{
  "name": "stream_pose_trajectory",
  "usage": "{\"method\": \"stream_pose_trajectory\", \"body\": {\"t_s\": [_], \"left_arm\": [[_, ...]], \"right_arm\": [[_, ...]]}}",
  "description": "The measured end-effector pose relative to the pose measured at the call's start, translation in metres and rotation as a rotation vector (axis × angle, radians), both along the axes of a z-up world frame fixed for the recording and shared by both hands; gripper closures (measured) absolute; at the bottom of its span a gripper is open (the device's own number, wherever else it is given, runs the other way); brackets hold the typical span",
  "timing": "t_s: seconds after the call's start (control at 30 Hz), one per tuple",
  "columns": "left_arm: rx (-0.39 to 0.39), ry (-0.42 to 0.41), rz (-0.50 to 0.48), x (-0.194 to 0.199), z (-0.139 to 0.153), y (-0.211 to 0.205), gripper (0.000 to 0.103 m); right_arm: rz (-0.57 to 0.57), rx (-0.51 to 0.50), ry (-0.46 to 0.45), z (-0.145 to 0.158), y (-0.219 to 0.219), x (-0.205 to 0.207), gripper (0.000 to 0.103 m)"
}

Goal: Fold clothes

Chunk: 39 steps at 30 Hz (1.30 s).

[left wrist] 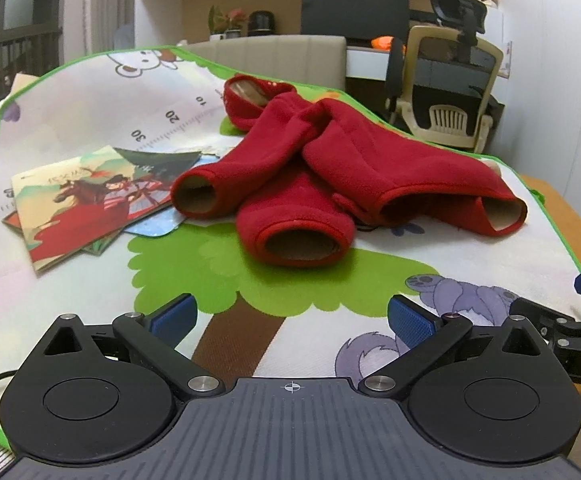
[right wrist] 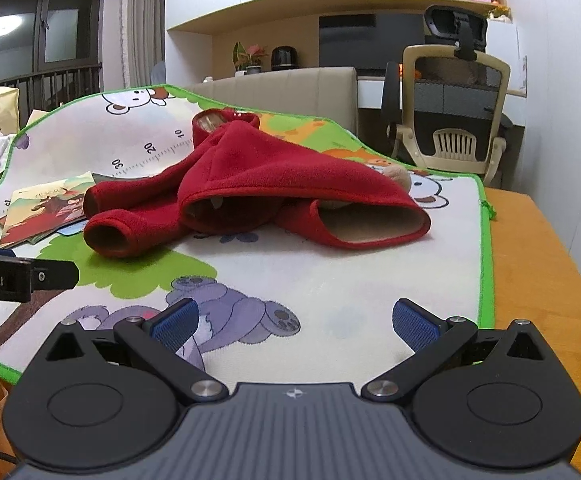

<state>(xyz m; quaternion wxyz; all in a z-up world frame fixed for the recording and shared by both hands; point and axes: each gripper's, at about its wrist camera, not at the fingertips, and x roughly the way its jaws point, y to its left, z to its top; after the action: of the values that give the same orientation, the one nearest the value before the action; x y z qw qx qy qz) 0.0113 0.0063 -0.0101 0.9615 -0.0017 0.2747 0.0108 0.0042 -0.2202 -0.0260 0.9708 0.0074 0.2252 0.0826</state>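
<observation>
**Red fleece rumpled on the play mat, both grippers empty**

While the red fleece garment (left wrist: 330,168) lies bunched mid-mat, sleeves crossed and cuffs gaping, the left gripper (left wrist: 292,320) and right gripper (right wrist: 295,322) hover short of it over the cartoon play mat (right wrist: 350,280), fingers spread wide, holding nothing. Picture books (left wrist: 86,200) lie just beside one sleeve.

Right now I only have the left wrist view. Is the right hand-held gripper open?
Observer: Yes. The right hand-held gripper is open and holds nothing. It is over the mat, short of the garment.
Operator: Anything hidden under the garment?
Observer: A beige plush thing pokes out at its far right side, partly covered.
</observation>
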Motion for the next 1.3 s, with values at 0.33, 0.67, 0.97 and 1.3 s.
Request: {"method": "stream_pose_trajectory", "body": {"t_s": [0.33, 0.67, 0.97, 1.3], "left_arm": [[-0.002, 0.000, 0.002, 0.000, 0.000, 0.001, 0.000], [-0.004, 0.005, 0.003, 0.000, -0.001, 0.001, 0.000], [-0.002, 0.010, 0.002, 0.001, -0.001, 0.001, 0.000], [0.000, 0.009, 0.003, 0.001, -0.001, 0.001, 0.000]], "right_arm": [[0.003, 0.006, 0.002, 0.002, 0.001, -0.002, 0.000], [0.003, 0.008, 0.003, 0.000, 0.000, -0.002, 0.000], [0.031, -0.007, -0.038, 0.002, 0.007, -0.009, 0.000], [0.036, -0.042, -0.057, 0.004, 0.014, -0.011, 0.000]]}}
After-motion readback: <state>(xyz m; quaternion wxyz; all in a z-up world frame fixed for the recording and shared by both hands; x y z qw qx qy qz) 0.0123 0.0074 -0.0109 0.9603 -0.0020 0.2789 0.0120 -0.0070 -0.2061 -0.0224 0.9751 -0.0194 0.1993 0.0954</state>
